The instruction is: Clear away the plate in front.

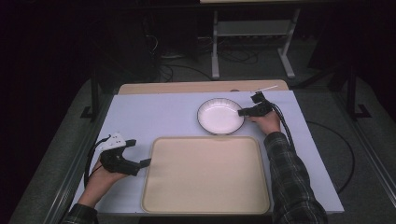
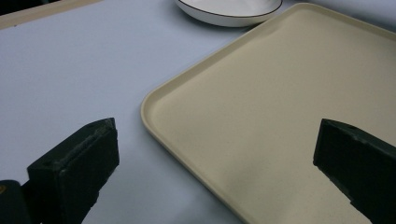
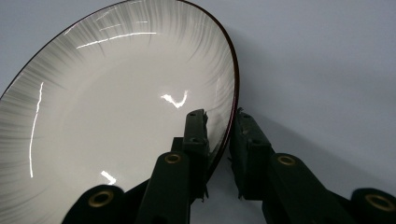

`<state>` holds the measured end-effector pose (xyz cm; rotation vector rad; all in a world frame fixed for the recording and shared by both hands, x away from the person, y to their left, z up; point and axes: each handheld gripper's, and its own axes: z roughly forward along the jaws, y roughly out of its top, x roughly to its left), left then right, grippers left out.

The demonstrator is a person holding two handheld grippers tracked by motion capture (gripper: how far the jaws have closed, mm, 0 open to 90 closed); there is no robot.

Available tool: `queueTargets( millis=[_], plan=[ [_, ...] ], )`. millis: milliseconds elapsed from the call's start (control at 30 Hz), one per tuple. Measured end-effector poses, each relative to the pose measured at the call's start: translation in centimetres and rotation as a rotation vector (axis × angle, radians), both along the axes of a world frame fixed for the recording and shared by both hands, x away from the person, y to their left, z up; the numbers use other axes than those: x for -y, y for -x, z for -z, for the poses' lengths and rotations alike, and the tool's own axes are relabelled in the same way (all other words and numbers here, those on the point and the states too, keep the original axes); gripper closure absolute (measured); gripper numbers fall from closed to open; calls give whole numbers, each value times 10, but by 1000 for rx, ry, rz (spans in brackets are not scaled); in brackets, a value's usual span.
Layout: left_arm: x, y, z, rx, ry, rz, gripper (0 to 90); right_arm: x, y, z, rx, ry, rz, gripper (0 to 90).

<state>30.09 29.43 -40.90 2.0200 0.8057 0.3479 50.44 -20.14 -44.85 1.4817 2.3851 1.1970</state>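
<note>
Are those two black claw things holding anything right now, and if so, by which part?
The right gripper pinches the white plate by its dark rim, one jaw inside, one outside. The left gripper stands open by the tray, holding nothing.

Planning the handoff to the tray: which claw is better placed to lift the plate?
Right: the right claw already straddles the plate rim, while the left claw waits open at the tray edge.

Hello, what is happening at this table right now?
A person works with two tongs. The right tongs straddle the rim of the white round plate with a dark edge, which lies beyond the beige rectangular tray. The left tongs stand open at the tray's left edge, holding nothing.
</note>
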Motion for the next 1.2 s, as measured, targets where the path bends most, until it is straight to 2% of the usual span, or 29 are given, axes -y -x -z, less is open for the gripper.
queueTargets(
  millis=[67, 133, 167, 267, 500, 1000, 1033, 1067, 1200],
  plan=[
    [0, 0, 0, 0, 0, -1, 0, 1, 0, 0, -12, -7, 0, 753],
    [1, 0, 0, 0, -3, 0, 0, 2, 0, 2, -52, -27, -6, 731],
    [1, 0, 0, 1, -2, -1, 0, 2, 0, 2, -52, -27, -6, 731],
    [2, 0, 1, -3, -6, 0, 0, 3, 0, 4, -100, -59, -13, 715],
    [3, 0, 1, -4, -7, -1, 0, 5, 0, 6, -131, -91, 1, 724],
    [1, 0, 0, -1, -5, -1, 0, 3, -2, 6, -118, -94, 17, 756],
    [1, 0, 0, -1, -5, 0, 0, 3, -2, 6, -115, -96, 21, 762],
    [1, 0, 0, -1, -5, 0, 0, 2, -2, 3, -84, -84, 47, 809],
    [1, -1, 1, -2, -4, -1, 0, 3, -6, 2, -90, -95, 46, 821]
  ],
)
